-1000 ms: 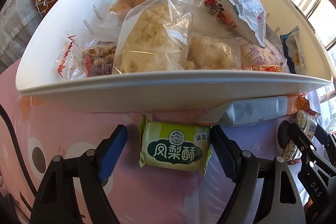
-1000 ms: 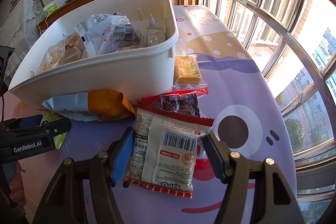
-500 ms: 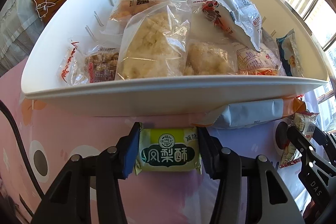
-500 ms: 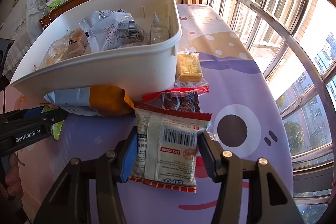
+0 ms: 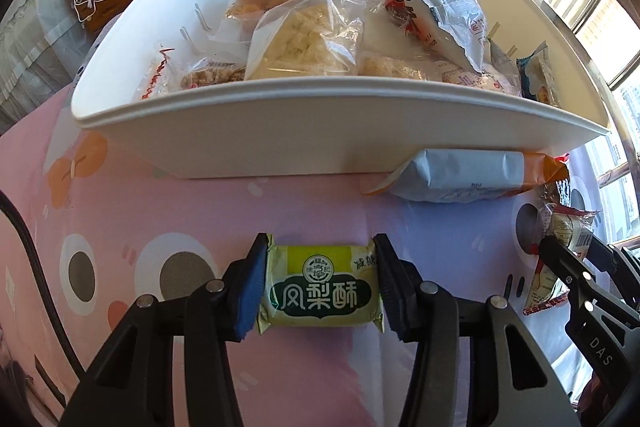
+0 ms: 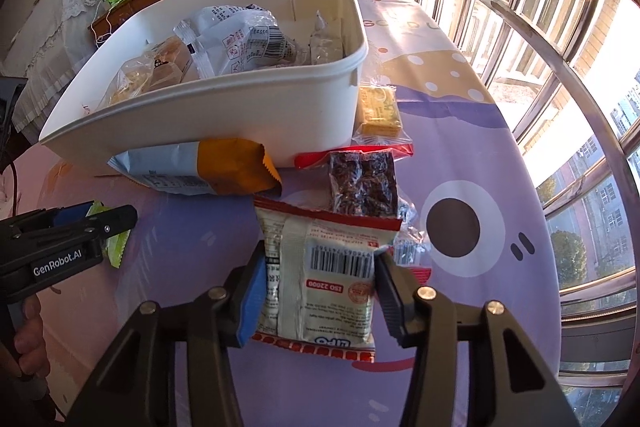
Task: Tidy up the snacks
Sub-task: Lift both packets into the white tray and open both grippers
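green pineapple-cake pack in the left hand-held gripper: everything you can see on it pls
The green snack pack is a small rectangular pillow pouch of glossy film: yellow-green top, dark green banner with large white Chinese characters, a round emblem above, crimped end seals. It looks sealed and full. It lies flat, label up, long side across the left hand-held gripper, whose blue pads press both short ends. It sits just in front of the white bin, touching no other snack. Whether it rests on the tablecloth is unclear.

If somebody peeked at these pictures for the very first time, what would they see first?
Probably the big white bin in the middle of the table, heaped with snack bags. Next, the two snacks being pinched in front of it: the left gripper squeezes a green pineapple cake, and the right gripper squeezes a white packet with a barcode.
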`<state>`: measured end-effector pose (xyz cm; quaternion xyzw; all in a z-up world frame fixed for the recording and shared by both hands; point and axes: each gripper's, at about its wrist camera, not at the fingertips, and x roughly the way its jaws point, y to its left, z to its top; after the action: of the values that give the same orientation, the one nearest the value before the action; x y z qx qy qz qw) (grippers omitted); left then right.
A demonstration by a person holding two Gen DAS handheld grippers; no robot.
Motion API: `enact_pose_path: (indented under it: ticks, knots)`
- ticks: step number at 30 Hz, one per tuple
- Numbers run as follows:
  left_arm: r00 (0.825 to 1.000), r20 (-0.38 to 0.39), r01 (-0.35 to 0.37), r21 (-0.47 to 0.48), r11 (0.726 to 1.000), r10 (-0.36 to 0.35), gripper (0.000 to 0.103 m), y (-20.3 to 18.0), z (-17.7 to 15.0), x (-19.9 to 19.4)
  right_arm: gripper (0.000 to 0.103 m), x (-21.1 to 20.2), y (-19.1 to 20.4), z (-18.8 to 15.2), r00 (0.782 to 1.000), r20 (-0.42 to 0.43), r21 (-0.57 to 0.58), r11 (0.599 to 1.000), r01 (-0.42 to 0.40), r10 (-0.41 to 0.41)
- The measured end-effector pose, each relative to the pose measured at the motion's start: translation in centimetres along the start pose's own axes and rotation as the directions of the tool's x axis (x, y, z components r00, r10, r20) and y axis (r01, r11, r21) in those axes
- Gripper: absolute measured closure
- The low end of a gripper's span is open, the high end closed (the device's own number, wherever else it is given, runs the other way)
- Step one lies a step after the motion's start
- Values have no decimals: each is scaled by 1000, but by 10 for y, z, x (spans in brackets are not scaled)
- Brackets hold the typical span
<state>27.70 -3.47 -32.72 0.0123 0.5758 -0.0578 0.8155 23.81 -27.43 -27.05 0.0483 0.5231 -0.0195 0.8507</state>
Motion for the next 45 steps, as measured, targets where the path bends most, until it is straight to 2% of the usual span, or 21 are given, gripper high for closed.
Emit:
enact_pose_path:
  ticks: [5, 12, 20, 23, 33, 45]
  knots:
    - [1000, 8, 0, -16, 1000, 0, 54, 10, -10, -17, 56, -10, 11, -3, 999, -22, -29, 999, -33, 32]
    - [998, 51, -21, -29, 999, 22, 54, 27, -1, -54, 57, -27, 34, 6, 993, -30, -58, 991, -118, 117]
    - [996, 70, -60, -39, 997, 62, 54, 44, 19, -93, 57, -52, 66, 37, 965, -1, -83, 962, -260, 261]
    - [995, 76, -58, -41, 997, 61, 54, 50, 30, -103, 57, -59, 77, 50, 956, 19, -94, 953, -289, 292]
    - [992, 114, -46, -2, 999, 46, 54, 54, 70, -126, 57, -60, 82, 94, 942, 93, -61, 946, -318, 323]
    - [990, 142, -28, -4, 1000, 28, 53, 38, 108, -114, 55, -42, 68, 129, 949, 141, -23, 959, -282, 282]
